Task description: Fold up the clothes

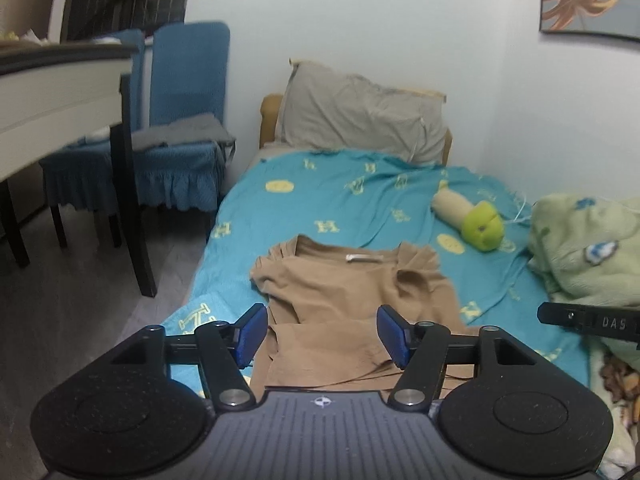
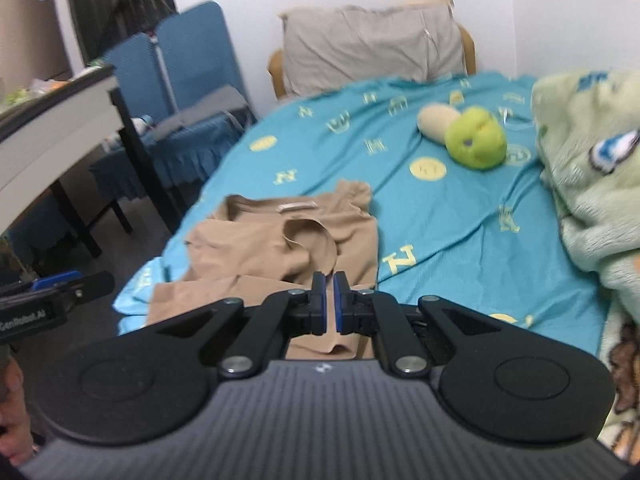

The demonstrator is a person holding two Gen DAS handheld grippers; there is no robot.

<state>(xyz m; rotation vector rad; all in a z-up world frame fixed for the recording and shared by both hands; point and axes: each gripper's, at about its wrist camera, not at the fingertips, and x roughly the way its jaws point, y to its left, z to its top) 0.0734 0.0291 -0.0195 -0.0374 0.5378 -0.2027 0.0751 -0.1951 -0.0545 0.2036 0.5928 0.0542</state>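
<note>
We see the tan shirt (image 1: 344, 288) lying on the near part of the bed, close to its left edge, on the turquoise sheet (image 1: 320, 200) printed with yellow letters. Its collar, with a pale label inside, faces the far end toward the pillow, so the long axis runs from us to the headboard. The sleeves are folded in over the body and the lower part is doubled up toward us, leaving the cloth rumpled rather than flat.

Our left gripper (image 1: 322, 334) hovers over the near hem of the shirt, level and aimed straight up the bed, its blue pads (image 1: 252, 332) set wide apart with nothing between them. Our right gripper (image 2: 330, 304) points the same way from the shirt's right side, above the near hem; its pads are nearly together with a thin gap, and we cannot make out any cloth pinched there.

Beyond the shirt, a green and cream plush toy (image 1: 476, 220) lies on the sheet toward the right, well apart from it. A pale green fleece blanket (image 1: 592, 248) is heaped along the right side. The grey pillow (image 1: 360, 120) leans on the wooden headboard. Left of the bed stand two blue-covered chairs (image 1: 180, 120) and a dark-legged table (image 1: 60, 92).
</note>
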